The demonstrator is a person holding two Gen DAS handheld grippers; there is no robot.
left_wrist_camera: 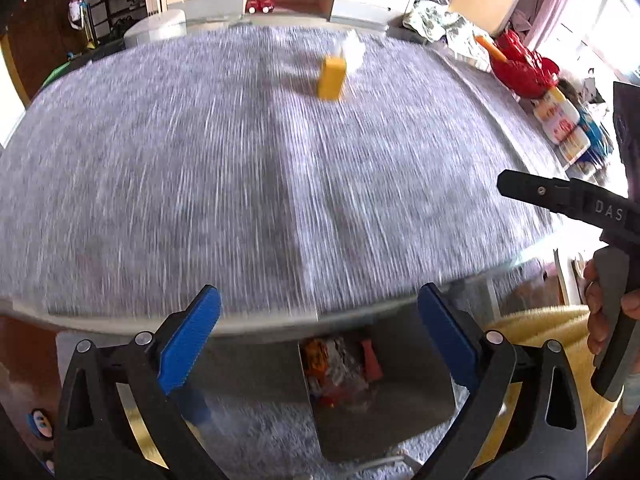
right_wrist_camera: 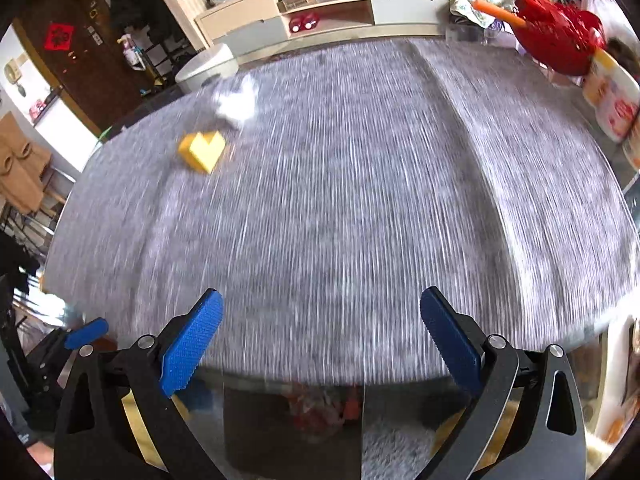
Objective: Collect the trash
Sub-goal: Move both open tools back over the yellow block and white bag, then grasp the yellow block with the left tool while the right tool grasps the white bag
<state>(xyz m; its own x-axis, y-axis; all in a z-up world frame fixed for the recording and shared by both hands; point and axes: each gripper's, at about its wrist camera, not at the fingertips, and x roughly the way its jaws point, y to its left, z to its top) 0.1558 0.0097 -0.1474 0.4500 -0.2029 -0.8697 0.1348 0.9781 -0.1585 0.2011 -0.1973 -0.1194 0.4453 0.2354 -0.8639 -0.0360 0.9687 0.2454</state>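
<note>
Both hand-held grippers, left & right, are hanging released, w/ yellow block & crumpled tissue lying well ahead across worktop.

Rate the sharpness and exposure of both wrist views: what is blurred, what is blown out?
Left wrist: the table cover is streaked, the yellow box smeared, the window side at right overexposed; the left gripper stays sharp. Right wrist: same streaking, the crumpled paper washed out, the right gripper crisp. Both show fisheye curving.

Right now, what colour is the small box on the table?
Yellow. The box shows best in the right wrist view, beside crumpled white paper.
</note>
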